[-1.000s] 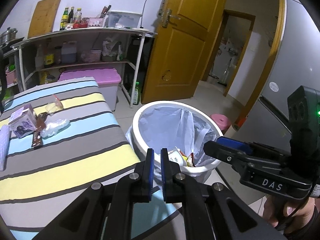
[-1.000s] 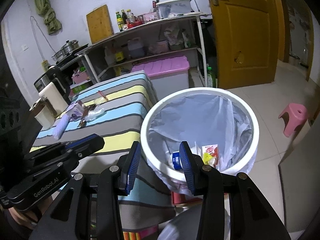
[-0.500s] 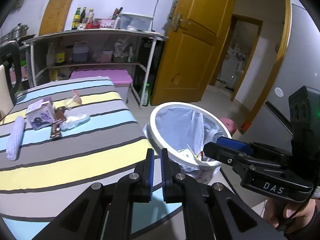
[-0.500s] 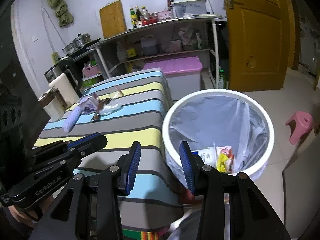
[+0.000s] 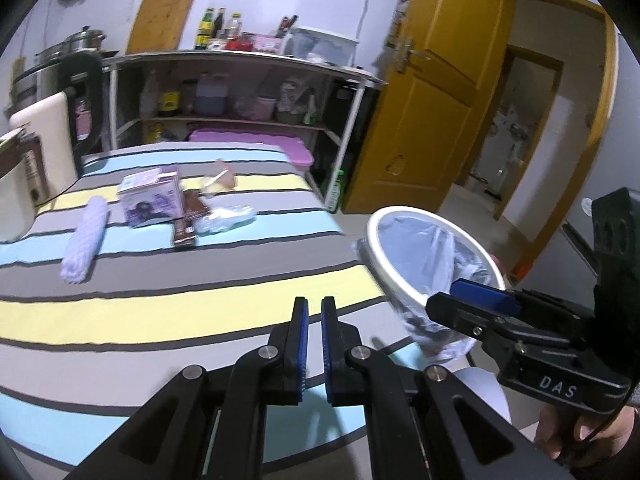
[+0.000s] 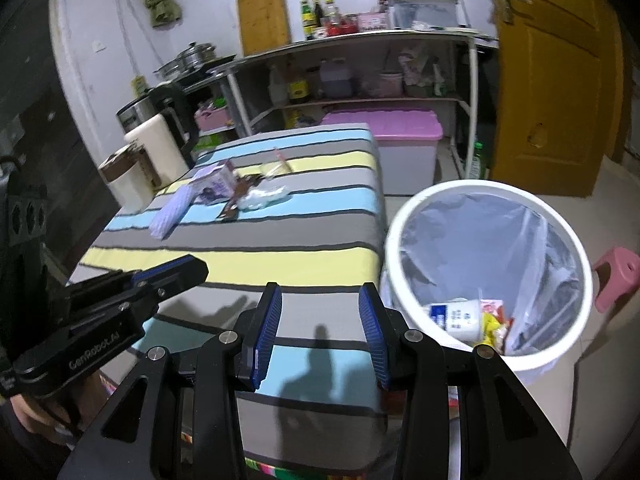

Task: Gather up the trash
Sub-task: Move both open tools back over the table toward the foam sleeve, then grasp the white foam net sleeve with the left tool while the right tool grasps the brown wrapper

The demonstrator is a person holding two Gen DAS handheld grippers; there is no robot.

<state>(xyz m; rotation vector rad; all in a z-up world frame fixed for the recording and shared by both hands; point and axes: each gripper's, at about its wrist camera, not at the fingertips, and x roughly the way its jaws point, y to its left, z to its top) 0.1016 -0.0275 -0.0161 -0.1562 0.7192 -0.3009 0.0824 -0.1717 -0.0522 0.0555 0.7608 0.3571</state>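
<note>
Far left of the bin, on the striped table [image 5: 200, 300]: a pale purple knitted roll [image 5: 85, 248], unclear whether trash or a cloth to keep. Next toward the bin, a small purple carton [image 5: 150, 200], touching a brown wrapper [image 5: 185, 232] at its bin-side edge. Just beside that, a crumpled clear plastic bag [image 5: 226, 220], and behind it, farther from the camera, a small clear packet [image 5: 218, 179] with something yellowish inside, too blurred to name. All of these well apart from the bin, none yet collected.

Nearer the bin, above the table's near edge: left gripper [image 5: 314, 308], blue pads almost together with only a thin gap, holding nothing. Beside it, closer to the bin, right gripper [image 6: 320, 300], spread wide, also holding nothing.

On the floor, against the table's corner: white bin [image 6: 480, 189] lined with a thin plastic bag. At its bottom, a white cup [image 6: 456, 318] with blue print and a yellow and red wrapper [image 6: 494, 320]. Judging by this, task partly done: some trash already in, about four or five pieces left on the table, next pickup not yet begun.

Hard to make out: near part of the bin's bottom, cut off by its own rim and the right gripper's finger; anything under the carton; print on every package.
</note>
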